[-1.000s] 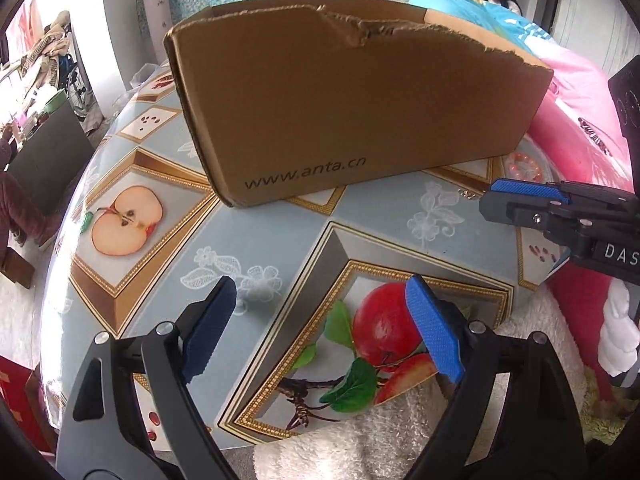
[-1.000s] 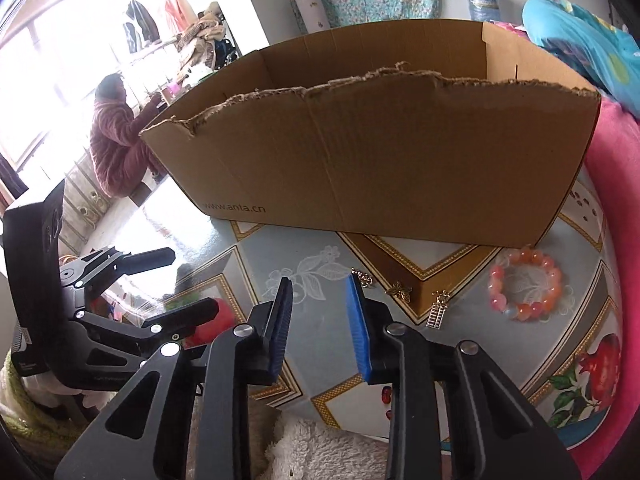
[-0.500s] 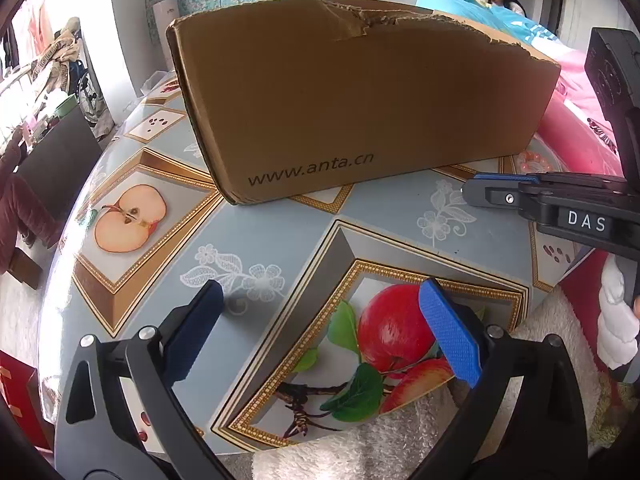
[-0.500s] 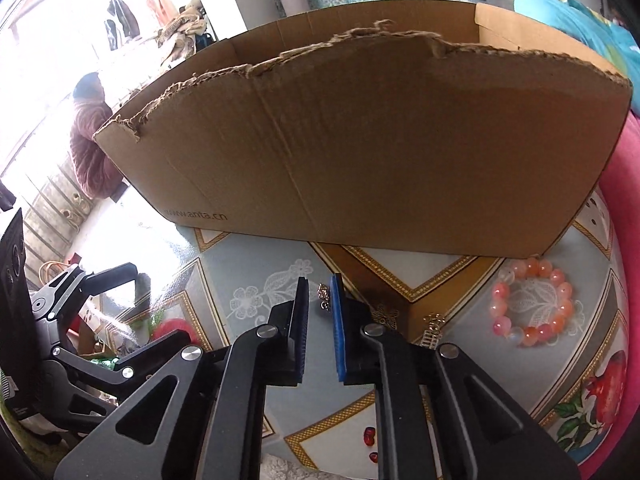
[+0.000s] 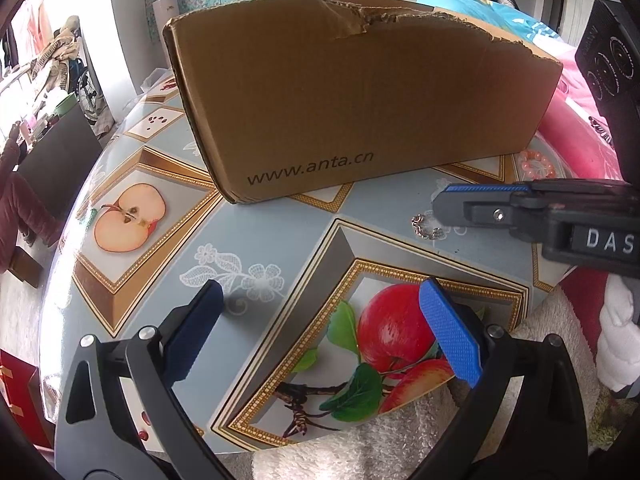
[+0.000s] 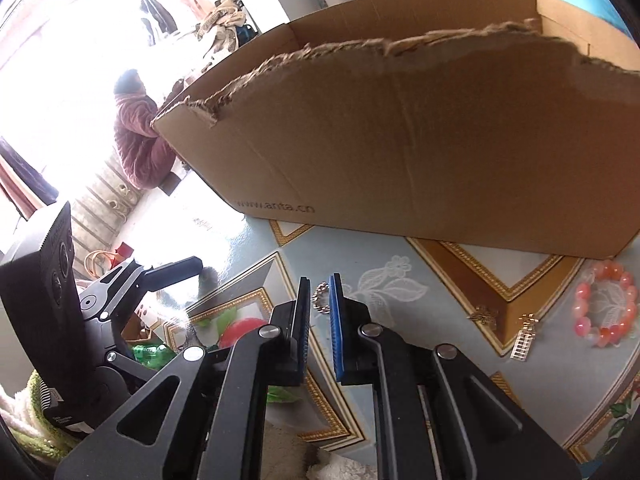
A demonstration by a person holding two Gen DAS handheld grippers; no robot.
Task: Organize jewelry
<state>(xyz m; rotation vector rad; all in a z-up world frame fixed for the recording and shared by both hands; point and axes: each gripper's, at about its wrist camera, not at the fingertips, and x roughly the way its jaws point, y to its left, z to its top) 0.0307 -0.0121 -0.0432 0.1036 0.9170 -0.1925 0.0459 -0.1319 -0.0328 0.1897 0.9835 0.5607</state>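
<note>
Pinching a small chain (image 6: 319, 298) off the bench (image 6: 400, 248), the right gripper (image 6: 319, 294) is closing on it; lifting into the cardboard box (image 6: 440, 140) likely follows, left gripper (image 5: 320, 320) waiting wide open.

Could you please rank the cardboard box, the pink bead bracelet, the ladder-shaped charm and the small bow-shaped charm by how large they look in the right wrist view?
1. cardboard box
2. pink bead bracelet
3. ladder-shaped charm
4. small bow-shaped charm: close to the ladder charm in apparent size, so that order is unsure.
</note>
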